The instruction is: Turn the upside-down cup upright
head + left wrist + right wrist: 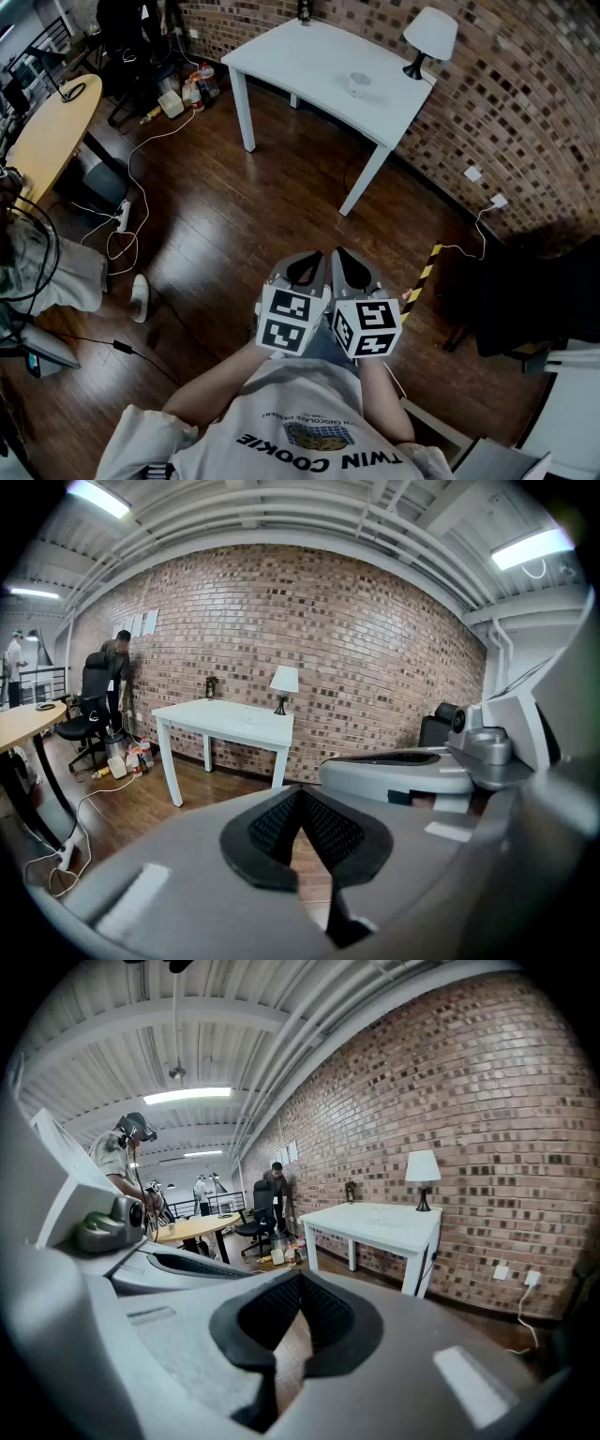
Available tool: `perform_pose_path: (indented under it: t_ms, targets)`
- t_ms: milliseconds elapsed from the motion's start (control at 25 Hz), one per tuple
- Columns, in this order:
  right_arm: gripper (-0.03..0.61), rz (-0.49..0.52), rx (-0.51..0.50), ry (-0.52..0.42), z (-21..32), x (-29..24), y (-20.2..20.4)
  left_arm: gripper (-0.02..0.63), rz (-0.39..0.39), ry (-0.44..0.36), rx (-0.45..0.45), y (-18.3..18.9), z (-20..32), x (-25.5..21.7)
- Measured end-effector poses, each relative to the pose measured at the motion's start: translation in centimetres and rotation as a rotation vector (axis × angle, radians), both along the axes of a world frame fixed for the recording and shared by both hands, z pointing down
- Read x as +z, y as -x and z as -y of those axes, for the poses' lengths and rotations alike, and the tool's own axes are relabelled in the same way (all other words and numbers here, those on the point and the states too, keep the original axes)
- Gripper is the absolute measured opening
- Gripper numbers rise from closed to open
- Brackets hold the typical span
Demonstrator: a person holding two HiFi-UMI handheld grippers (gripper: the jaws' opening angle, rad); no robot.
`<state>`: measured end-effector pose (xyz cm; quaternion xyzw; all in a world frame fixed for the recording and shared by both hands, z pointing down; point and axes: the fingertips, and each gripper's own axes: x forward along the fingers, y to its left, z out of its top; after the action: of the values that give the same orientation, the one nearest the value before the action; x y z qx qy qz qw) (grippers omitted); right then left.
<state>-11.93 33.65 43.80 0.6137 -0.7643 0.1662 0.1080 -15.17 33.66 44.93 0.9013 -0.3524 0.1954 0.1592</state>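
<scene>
A small clear cup [358, 82] stands on the white table [309, 56] far ahead, by the brick wall. It is too small to tell which way up it is. Both grippers hang close in front of my chest, side by side over the wooden floor and well short of the table. The left gripper [317, 257] is shut with nothing between its pads, and so is the right gripper [337, 255]. In the left gripper view the pads [281, 822] meet at a point, with the table [225, 720] far off. The right gripper view shows its pads [323, 1309] shut as well, with the table [375, 1224] to the right.
A white-shaded lamp [428, 37] stands at the table's far corner. A round wooden table [47, 131] is at the left, with cables and a power strip [123, 216] on the floor. Bottles [192, 89] sit near the table's leg. Dark furniture [525, 300] is at right. People stand far back.
</scene>
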Motion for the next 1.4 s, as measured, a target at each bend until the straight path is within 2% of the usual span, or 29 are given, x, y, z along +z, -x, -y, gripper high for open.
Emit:
perform_pose_path:
  t_ms: [360, 640, 880, 1400]
  targets:
    - [0.003, 0.008, -0.056, 0.005, 11.2, 0.4, -5.7, 0.005, 0.015, 0.009, -0.064, -5.4, 11.1, 0.7]
    - [0.003, -0.004, -0.098, 0.0, 17.8, -0.1, -10.7, 0.005, 0.035, 0.014, -0.095, -10.4, 17.6, 0.9]
    - [0.003, -0.015, -0.11, -0.016, 21.6, -0.5, -13.9, 0.005, 0.051, -0.014, -0.098, -13.5, 21.5, 0.3]
    - [0.005, -0.073, -0.113, 0.004, 31.8, 0.9, -18.2, 0.005, 0.041, 0.002, -0.065, -17.8, 32.1, 1.5]
